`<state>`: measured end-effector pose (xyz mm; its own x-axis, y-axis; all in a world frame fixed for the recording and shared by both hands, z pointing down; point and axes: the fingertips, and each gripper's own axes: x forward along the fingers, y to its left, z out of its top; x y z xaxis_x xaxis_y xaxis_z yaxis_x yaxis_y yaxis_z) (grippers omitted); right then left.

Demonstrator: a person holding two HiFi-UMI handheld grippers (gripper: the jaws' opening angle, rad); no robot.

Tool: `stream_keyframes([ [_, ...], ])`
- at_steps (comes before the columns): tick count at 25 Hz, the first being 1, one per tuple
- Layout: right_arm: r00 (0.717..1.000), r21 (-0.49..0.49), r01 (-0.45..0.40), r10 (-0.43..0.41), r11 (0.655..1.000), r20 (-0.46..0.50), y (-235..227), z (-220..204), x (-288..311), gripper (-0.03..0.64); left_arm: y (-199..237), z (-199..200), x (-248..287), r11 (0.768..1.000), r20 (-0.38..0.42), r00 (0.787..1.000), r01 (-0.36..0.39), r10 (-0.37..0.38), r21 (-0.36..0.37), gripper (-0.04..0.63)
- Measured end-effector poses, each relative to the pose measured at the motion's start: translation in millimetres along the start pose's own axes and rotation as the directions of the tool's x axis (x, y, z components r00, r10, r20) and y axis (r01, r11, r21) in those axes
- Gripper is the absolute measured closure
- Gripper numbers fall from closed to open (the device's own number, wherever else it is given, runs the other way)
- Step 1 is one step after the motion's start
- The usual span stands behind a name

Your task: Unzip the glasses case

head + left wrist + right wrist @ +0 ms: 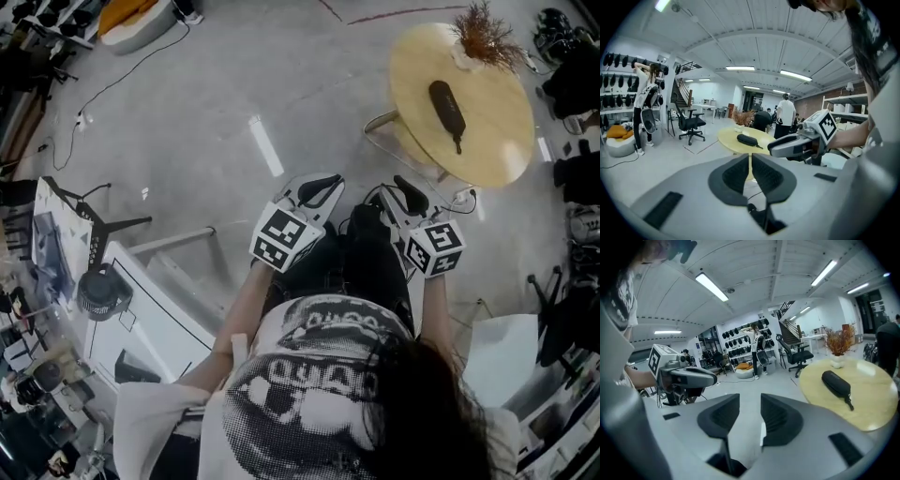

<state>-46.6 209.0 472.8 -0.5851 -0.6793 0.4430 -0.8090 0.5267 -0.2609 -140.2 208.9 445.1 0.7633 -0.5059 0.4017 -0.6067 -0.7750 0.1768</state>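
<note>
A black zipped glasses case [447, 108] lies on the round yellow table [492, 141], its pull strap pointing toward me. Both grippers hang in the air above the floor, well short of the table. My left gripper [332, 181] has its jaws together with nothing between them; in its own view the left gripper [750, 158] shows only a thin slit, with the case [746, 139] far ahead. My right gripper [403, 185] is open and empty; in its own view the right gripper [750, 399] points left of the case [836, 383].
A white vase of dried plants [483, 39] stands at the table's far edge. The table's wire legs [394, 141] reach toward me. White panels and a black stand [103, 291] are on the floor to the left. An office chair [691, 124] and people [787, 115] are farther off.
</note>
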Motion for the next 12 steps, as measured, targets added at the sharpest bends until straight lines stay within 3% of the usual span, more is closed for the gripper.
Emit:
stream_keyframes([
  [12, 0.994, -0.088, -0.102, 0.105, 0.991, 0.028, 42, 20, -11, 0.541, -15, 9, -7, 1.000, 0.046, 0.999, 0.015, -0.014, -0.021, 0.581],
])
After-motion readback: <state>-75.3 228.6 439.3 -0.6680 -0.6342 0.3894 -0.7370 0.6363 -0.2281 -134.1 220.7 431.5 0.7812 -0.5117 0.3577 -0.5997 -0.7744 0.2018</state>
